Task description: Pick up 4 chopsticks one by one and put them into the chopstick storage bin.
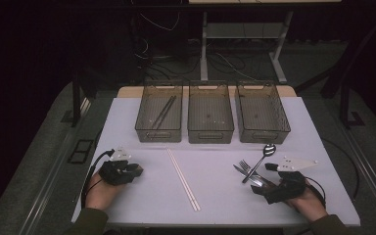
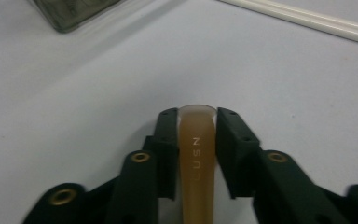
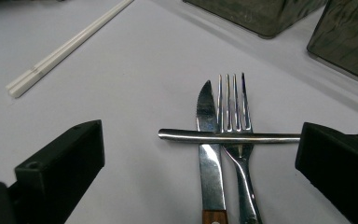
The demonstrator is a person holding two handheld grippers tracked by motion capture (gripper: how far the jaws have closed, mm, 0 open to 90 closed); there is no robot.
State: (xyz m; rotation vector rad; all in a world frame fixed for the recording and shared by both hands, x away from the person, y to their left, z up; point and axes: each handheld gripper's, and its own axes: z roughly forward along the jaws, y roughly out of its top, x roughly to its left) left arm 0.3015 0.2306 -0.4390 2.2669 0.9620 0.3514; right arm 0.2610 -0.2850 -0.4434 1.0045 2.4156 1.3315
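Observation:
My left gripper (image 1: 137,170) rests low on the white table (image 1: 142,205) at the near left. Its jaws stand close against both sides of an amber, translucent handle (image 2: 196,154) with faint letters; the rest of that utensil is hidden behind the jaws. At the near right, my right gripper (image 1: 262,178) is open, its jaws wide on either side of a steel knife (image 3: 209,163) and fork (image 3: 235,121). A spoon (image 1: 267,149) lies across both, its thin handle (image 3: 223,136) running toward the right jaw. A pair of white chopsticks (image 1: 182,178) lies in the middle.
Three smoky see-through bins stand in a row at the back: the left one (image 1: 147,128) holds dark chopsticks (image 1: 164,111), and I see nothing inside the middle (image 1: 210,132) or right (image 1: 279,128) bins. Table edges lie close behind both hands.

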